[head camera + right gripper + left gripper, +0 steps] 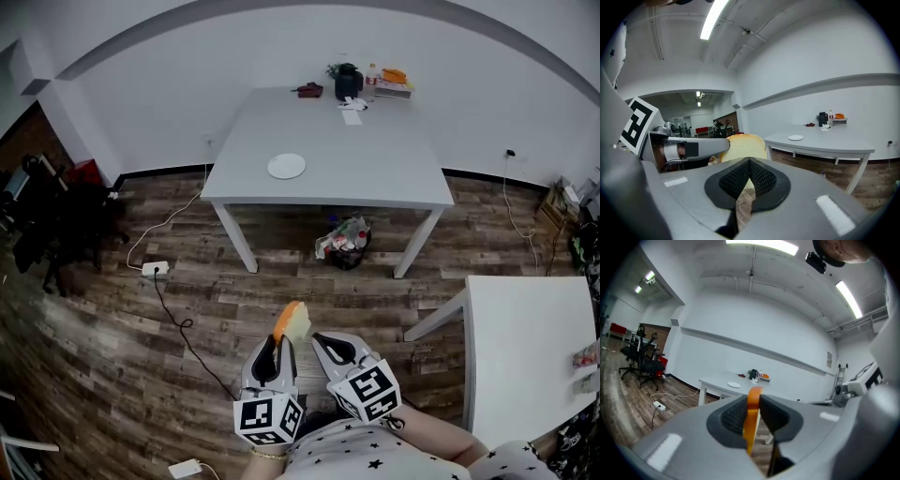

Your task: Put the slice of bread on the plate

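Bread slice (pixel 292 323) upright in left gripper (pixel 281 343) jaws; plate (pixel 287 166) on table (pixel 375 159).

White walls (pixel 141 84) enclose a dark wood-plank floor (pixel 112 309). A white surface (pixel 375 159) stands far centre, with another white table (pixel 525 347) near right. Black office chairs (pixel 47 225) crowd the left. Strip lights (pixel 761 244) line the ceiling.

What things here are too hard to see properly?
- Head view: the things at the table's far edge are too small to name.
- Head view: the bundle under the table is too small to identify.
- Left gripper view: the left gripper covers most of the bread slice.
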Available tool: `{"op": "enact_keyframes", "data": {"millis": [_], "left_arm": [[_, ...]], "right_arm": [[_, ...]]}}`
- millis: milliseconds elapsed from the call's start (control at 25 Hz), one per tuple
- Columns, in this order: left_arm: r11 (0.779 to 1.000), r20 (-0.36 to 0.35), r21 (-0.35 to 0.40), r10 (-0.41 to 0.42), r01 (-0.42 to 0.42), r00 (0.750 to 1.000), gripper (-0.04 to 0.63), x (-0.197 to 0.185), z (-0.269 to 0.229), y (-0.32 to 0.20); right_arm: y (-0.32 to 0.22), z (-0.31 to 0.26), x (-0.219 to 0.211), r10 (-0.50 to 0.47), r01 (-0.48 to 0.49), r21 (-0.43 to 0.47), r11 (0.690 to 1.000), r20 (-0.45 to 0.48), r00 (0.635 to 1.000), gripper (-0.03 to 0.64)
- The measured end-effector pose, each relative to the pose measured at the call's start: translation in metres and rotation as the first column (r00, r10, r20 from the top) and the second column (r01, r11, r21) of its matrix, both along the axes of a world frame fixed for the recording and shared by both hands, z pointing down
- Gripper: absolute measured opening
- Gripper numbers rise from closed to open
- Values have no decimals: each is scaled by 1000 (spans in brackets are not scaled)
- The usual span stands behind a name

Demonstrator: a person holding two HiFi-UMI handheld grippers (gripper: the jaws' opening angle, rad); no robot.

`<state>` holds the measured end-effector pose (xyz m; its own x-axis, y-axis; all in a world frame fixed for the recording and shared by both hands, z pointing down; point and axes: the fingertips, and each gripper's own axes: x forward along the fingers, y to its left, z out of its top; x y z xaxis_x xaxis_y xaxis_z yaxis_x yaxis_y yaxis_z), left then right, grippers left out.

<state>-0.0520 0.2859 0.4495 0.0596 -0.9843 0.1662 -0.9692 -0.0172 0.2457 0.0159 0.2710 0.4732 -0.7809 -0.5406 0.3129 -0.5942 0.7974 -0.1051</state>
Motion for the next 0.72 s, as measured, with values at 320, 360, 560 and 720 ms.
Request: {"op": "enact_keyframes", "data": {"millis": [320, 360, 560, 720], "left_arm": [[999, 2, 17, -40, 40, 999, 83, -15, -8, -102], [999, 0, 18, -42, 42, 999, 83, -16, -11, -116], [999, -4, 23, -47, 47, 999, 83, -16, -18, -188], [998, -16, 25, -55, 55, 998, 83, -15, -20, -236]], "right_arm": [[-111, -12, -13, -23, 23, 26, 999, 8, 1000, -2], [-126, -15, -14, -26, 25, 26, 999, 6, 1000, -2], [-198, -21, -12, -26, 26, 27, 999, 5, 1000, -2], [-248, -21, -7, -27, 27, 19, 999, 6, 1000, -2]]}}
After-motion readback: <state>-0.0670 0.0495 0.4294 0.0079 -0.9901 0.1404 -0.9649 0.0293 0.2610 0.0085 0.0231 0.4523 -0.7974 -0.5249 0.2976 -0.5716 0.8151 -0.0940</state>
